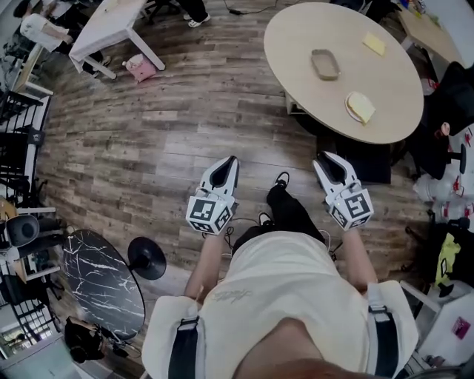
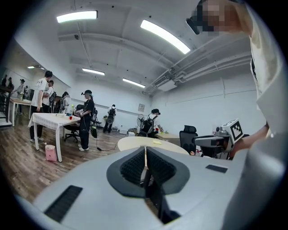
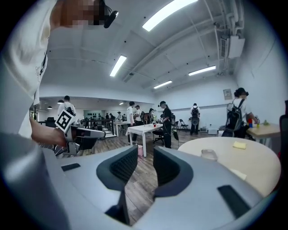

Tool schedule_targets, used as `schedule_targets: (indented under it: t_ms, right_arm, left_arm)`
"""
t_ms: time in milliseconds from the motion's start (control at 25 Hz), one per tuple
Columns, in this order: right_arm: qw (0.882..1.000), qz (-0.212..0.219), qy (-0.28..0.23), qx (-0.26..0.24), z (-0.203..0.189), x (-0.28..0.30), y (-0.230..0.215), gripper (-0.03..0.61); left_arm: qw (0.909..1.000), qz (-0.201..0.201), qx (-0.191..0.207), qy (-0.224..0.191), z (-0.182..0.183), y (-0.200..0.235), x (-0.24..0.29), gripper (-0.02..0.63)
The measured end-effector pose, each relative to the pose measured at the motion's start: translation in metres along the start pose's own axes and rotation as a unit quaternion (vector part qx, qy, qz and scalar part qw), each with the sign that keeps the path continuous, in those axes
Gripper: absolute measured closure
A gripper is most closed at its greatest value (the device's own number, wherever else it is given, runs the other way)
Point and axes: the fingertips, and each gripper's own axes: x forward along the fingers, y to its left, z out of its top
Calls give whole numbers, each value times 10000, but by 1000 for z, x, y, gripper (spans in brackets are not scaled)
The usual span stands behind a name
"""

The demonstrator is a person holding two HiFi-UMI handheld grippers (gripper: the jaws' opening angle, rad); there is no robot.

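From the head view, both forearms reach forward at waist height over a wood plank floor [image 1: 170, 141], side by side and apart, jaws pointing away from the body. The left gripper [image 1: 230, 161] and the right gripper [image 1: 326, 157] each carry a cube with black-and-white square markers. These are patterns only, with no letters. A faint script on the person's pale shirt [image 1: 237, 295] is too small to read.

Ahead of the right gripper stands a round beige table [image 1: 296, 37], well apart from both grippers. It bears a grey-brown tray [image 1: 325, 64], a yellow note pad [image 1: 374, 43] and a plate [image 1: 349, 109] with a pale yellow piece on it near the closest edge. A black marble-topped table [image 1: 100, 285] sits at the person's left, and a white table [image 1: 111, 22] with a pink bag [image 1: 139, 67] beside its leg stands further off.

In the left gripper view, the jaws are pressed together with only a thin seam between the ribbed pads, and nothing is caught in them. The round table lies straight beyond them, and the other gripper's marker cube shows at the right.

In the right gripper view, the jaws stand apart with bare floor showing through the gap, so this gripper is empty. The round table lies off to the right, clear of the jaws. No print on it can be read.
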Motion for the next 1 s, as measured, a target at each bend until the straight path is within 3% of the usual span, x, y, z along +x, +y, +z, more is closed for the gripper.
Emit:
schedule_targets:
  t_ms: [280, 680, 1000]
  right_arm:
    - [9998, -83, -108, 126, -2, 63, -58, 469]
    - [9991, -270, -259, 195, 18, 128, -139, 471]
    - [9996, -150, -52, 229, 13, 160, -157, 472]
  left_arm:
    - [9993, -108, 224, 266, 8, 32, 67, 586]
    - [9973, -390, 579, 220, 58, 69, 178, 586]
    - [9980, -423, 434, 177, 56, 88, 220, 586]
